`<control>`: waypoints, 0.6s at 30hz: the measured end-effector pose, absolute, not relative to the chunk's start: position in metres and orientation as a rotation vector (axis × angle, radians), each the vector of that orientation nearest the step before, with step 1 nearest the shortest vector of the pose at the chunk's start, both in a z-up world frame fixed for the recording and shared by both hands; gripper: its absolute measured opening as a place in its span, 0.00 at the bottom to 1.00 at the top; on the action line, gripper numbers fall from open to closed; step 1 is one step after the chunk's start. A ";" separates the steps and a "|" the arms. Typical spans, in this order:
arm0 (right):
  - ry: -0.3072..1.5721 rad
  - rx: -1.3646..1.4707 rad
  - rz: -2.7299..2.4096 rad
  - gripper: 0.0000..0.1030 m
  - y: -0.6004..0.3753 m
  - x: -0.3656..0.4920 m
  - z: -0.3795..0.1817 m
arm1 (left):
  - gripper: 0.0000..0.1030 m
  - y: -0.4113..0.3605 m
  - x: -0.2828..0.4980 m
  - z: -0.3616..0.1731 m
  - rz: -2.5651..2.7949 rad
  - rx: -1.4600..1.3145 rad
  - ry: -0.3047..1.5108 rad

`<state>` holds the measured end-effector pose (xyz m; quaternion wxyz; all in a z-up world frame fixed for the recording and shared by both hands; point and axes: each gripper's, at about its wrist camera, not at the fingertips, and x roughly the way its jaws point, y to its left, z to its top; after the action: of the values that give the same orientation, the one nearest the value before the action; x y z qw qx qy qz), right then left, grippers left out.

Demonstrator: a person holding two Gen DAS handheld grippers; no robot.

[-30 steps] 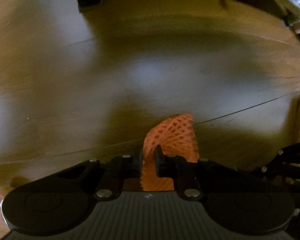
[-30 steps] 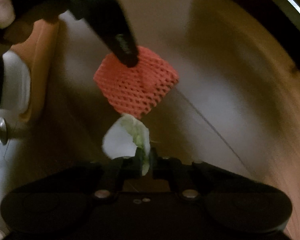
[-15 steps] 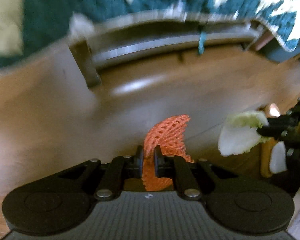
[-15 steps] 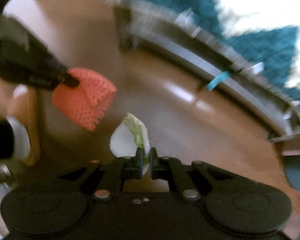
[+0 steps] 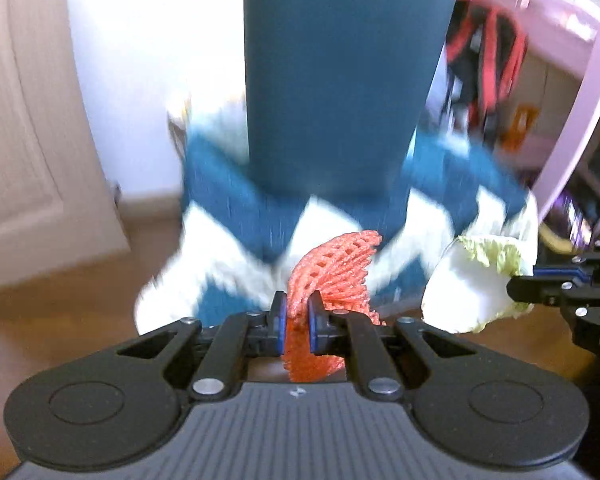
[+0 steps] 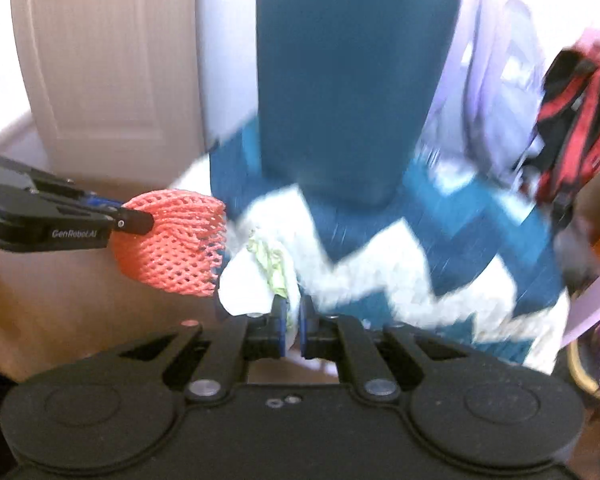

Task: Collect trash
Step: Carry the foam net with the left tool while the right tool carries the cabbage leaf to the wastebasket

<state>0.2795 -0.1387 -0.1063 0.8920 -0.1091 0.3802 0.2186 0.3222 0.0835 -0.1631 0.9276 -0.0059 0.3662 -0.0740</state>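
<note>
We saw a room with a brown wooden floor (image 5: 40,312), one pale panelled door (image 5: 16,128) at the left, and a white wall behind. In the middle stood one tall, dark teal slab-like block (image 5: 340,72), its nature unclear through the blur, above a shaggy covering (image 6: 440,248) patterned in teal and white zigzags. To the right one pink frame (image 5: 580,92) edged a cluttered area, and one red and black bag (image 6: 580,120) hung there.

We counted two tools and two pieces of trash. The left tool (image 5: 298,320) was pressed together on one orange foam net sleeve (image 5: 336,272), a soft open-mesh tube crushed flat between the blue pads (image 5: 281,320) and fanning out beyond them. In the right wrist view the same sleeve (image 6: 172,248) hung off that tool (image 6: 140,222) at the left, clear of the floor.

The right tool (image 6: 294,322) pinched one cabbage leaf scrap (image 6: 256,280), smooth and white at its thick base, frilled pale green at its edge. From the left wrist view the scrap (image 5: 472,284) was held in the air by that tool (image 5: 516,290), just beside the sleeve.
</note>
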 end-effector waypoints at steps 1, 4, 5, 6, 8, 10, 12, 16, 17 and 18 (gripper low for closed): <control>0.758 -0.215 0.449 0.05 -0.143 0.278 -0.090 | 0.09 0.081 0.317 -0.146 -0.142 -0.011 0.713; 0.681 -0.176 0.437 0.05 -0.155 0.275 -0.049 | 0.09 0.076 0.303 -0.099 -0.115 -0.024 0.613; 0.657 -0.170 0.431 0.05 -0.158 0.274 -0.039 | 0.09 0.074 0.299 -0.085 -0.113 -0.025 0.582; 0.631 -0.164 0.425 0.05 -0.161 0.274 -0.026 | 0.09 0.071 0.296 -0.071 -0.108 -0.023 0.548; 0.582 -0.146 0.412 0.05 -0.166 0.277 -0.002 | 0.09 0.065 0.291 -0.044 -0.096 -0.020 0.493; 0.530 -0.134 0.395 0.05 -0.171 0.282 0.023 | 0.10 0.059 0.289 -0.020 -0.091 -0.026 0.443; 0.482 -0.123 0.381 0.05 -0.175 0.289 0.043 | 0.10 0.053 0.291 0.002 -0.088 -0.037 0.398; 0.429 -0.100 0.351 0.05 -0.179 0.313 0.073 | 0.10 0.042 0.304 0.037 -0.066 -0.044 0.342; 0.420 -0.099 0.345 0.05 -0.178 0.320 0.077 | 0.10 0.041 0.308 0.048 -0.059 -0.049 0.336; 0.413 -0.098 0.340 0.05 -0.178 0.329 0.080 | 0.10 0.040 0.313 0.055 -0.059 -0.054 0.329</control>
<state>0.3285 -0.1785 0.0803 0.9632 -0.0483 0.2041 0.1678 0.3133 0.0398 0.0547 0.9857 -0.0268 0.1639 -0.0294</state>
